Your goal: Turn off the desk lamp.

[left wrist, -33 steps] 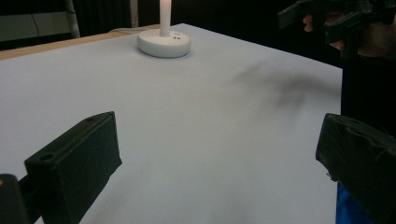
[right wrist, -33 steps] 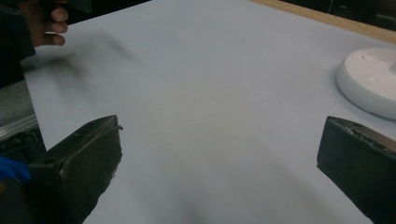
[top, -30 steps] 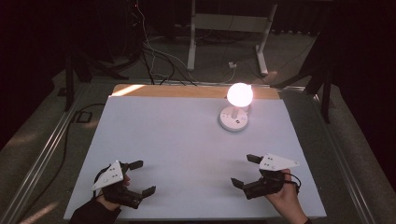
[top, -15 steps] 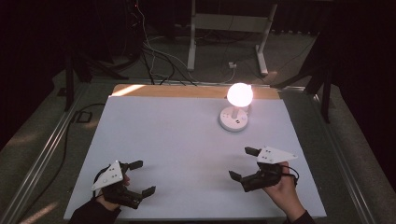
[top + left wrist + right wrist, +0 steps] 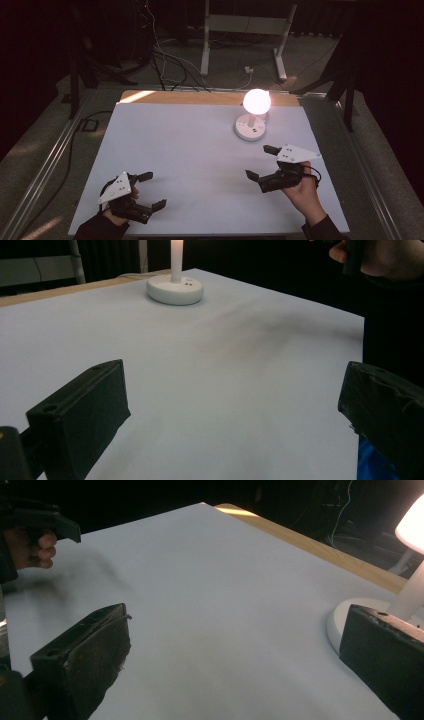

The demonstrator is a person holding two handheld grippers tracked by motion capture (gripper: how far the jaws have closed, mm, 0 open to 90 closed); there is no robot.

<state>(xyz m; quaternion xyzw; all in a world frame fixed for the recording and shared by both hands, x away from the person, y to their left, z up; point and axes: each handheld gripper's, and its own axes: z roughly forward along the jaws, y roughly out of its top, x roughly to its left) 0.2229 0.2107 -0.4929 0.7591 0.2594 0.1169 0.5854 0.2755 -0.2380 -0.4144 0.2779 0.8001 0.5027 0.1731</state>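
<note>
Each gripper is black with blocky, matte jaws. The left gripper and right gripper carry grey three-cornered plates. The sleeves are dark.

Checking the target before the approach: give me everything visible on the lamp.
The lamp is small and white: a round, flat, plastic-looking base with two tiny dark marks on top, a thin upright stem, and a globe shade that glows brightly, so it is lit. It stands upright at the far right of the white table, near the bare wooden strip. Nothing touches it; the right gripper is open and nearest, a gap short.
</note>
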